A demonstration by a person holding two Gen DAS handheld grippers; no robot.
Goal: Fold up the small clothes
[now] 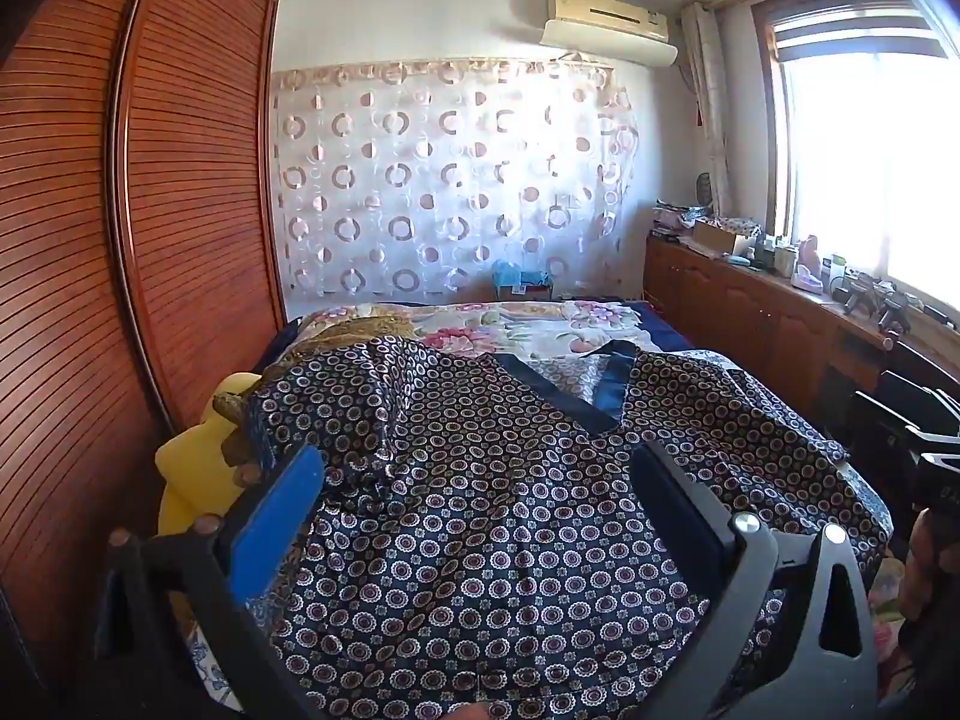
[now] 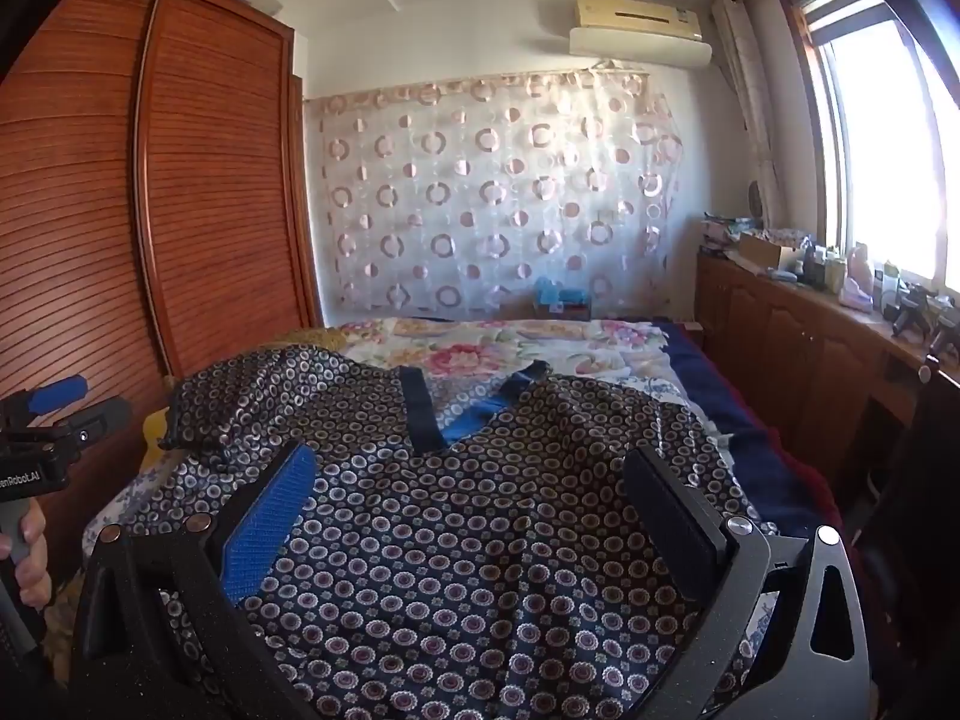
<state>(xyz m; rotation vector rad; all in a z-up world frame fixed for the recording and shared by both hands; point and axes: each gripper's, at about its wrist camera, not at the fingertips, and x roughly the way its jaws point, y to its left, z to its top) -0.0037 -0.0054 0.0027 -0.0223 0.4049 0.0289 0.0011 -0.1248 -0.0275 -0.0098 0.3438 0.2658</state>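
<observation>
Garment point(image 1: 510, 510) spread on bed point(image 2: 750, 438) (floral quilt) | wardrobe point(image 1: 180, 180) left | both tongs point(image 1: 480, 480) point(image 2: 474, 480) gaping, empty

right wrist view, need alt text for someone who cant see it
An open hand-held gripper hovers over a dark patterned top spread on a floral bedspread, nothing between its fingers. At the left edge, a hand holds the other hand-held gripper; a wooden wardrobe stands behind.
</observation>
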